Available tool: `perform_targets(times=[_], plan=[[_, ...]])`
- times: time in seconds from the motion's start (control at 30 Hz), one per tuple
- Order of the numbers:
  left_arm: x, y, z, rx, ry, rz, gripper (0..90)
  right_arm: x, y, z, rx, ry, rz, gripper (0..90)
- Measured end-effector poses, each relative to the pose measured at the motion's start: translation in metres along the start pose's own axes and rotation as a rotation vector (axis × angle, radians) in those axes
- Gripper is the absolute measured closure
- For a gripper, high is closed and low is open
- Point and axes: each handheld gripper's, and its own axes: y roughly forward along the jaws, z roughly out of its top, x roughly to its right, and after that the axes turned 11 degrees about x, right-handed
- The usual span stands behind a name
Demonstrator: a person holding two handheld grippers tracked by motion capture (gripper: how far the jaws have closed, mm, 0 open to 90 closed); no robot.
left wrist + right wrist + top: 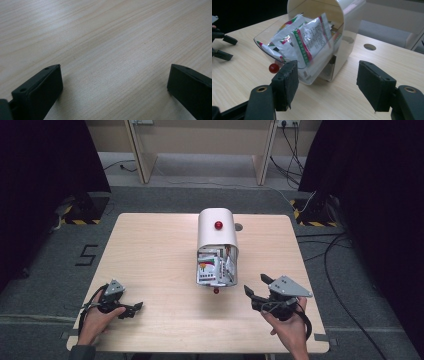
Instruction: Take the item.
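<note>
We see a pale wooden bench [160, 250] with a white arched-top dispenser box [217, 227] standing near its middle, a small red knob [218, 225] on its curved top. At the box's near end a clear plastic drawer [216, 270] tilts open toward the person, holding several white sachets with red and green printing [308, 41]; a second red knob [273, 68] sits at the drawer's front lip. A round hole [238, 226] is cut in the bench just beside the box, on its right.

Our left gripper [131, 309] rests low over the bench at the near left corner, well apart from the box, its black jaws spread wide with bare wood between them in the left gripper view. Our right gripper [257, 287] is held near the drawer's right front, jaws also spread and holding nothing; in the right gripper view it faces the open drawer and the sachets, not touching them. A hand [287, 327] grips it from below.
</note>
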Motion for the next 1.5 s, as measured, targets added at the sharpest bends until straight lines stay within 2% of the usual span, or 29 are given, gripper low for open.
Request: perform_targets(times=[0.6, 0.93, 1.1, 1.5], plan=[[0.0, 0.0, 0.0, 0.0, -0.002, 0.0, 0.0, -0.012, 0.011, 0.009, 0.016, -0.045, 0.044, 36.4], [0.0, 0.0, 0.0, 0.0, -0.002, 0.001, 0.0, -0.022, 0.026, 0.011, 0.006, -0.072, 0.083, 36.5], [0.0, 0.0, 0.0, -0.002, -0.001, 0.0, 0.0, -0.025, 0.033, 0.017, 0.014, -0.089, 0.087, 37.2], [0.0, 0.0, 0.0, 0.0, -0.002, 0.001, 0.0, -0.024, 0.048, 0.02, 0.009, -0.109, 0.079, 41.7]])
